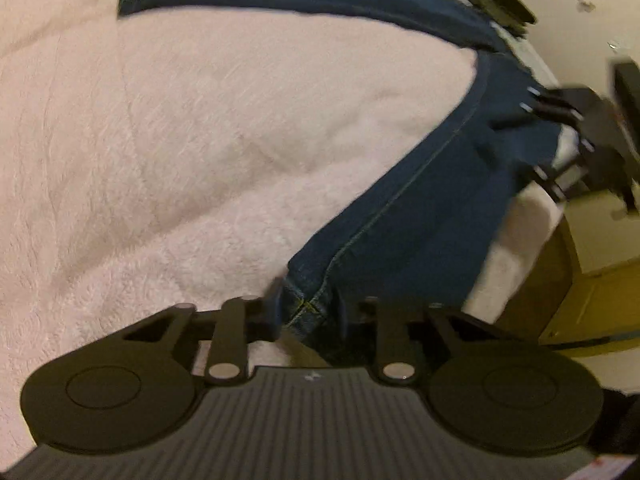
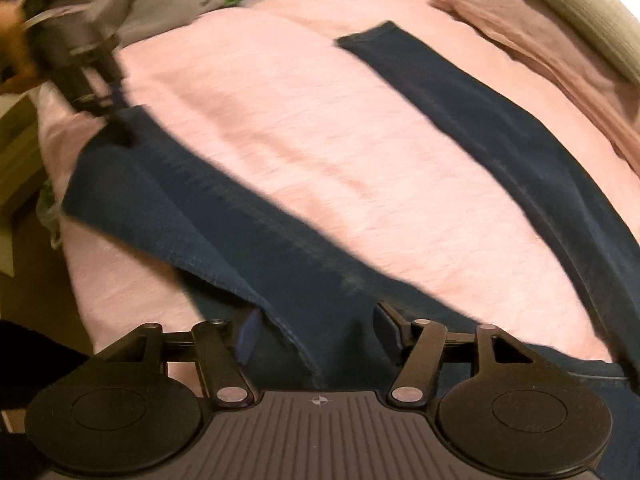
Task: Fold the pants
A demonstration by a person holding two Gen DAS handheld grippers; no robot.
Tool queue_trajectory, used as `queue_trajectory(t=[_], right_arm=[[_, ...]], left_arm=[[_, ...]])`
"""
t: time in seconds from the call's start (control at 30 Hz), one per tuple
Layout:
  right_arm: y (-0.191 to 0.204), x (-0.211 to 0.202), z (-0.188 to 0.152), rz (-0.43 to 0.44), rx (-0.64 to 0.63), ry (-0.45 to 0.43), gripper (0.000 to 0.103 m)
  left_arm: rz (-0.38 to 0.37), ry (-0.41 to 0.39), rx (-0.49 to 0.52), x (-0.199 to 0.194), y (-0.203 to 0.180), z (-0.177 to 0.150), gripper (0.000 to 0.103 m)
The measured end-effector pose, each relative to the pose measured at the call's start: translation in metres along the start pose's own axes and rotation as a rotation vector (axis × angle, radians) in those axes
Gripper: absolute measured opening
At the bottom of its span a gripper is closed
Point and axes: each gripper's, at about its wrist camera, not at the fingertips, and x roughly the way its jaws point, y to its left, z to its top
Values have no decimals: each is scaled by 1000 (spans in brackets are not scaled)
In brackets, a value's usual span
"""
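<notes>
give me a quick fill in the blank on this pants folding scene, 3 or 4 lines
1. The pants are dark ____ denim.
2. They lie on a fluffy ____ blanket.
3. The two legs are spread apart, with ____ showing between them.
4. The left gripper has the hem of one ____ between its fingers.

Missing words: blue; pink; blanket; leg

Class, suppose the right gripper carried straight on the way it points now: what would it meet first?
Most likely the dark blue denim pants lying directly between and ahead of the right gripper; the pink fleece blanket lies underneath. Depth is unclear.
</notes>
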Motion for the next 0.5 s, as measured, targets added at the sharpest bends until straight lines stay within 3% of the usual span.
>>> queue_trajectory(t=[0.07, 0.27, 0.37, 0.5], right_arm=[[-3, -9, 8, 123, 19, 28, 58], [45, -12, -1, 162, -119, 42, 58], [62, 8, -17, 164, -100, 69, 58], [67, 4, -33, 118, 1, 72, 58]], left_arm=[[-2, -36, 35, -17, -6, 2, 20], [9, -133, 73, -54, -5, 24, 20], [41, -97, 82, -36, 5, 32, 19], [98, 37, 52, -1, 23, 20, 22]])
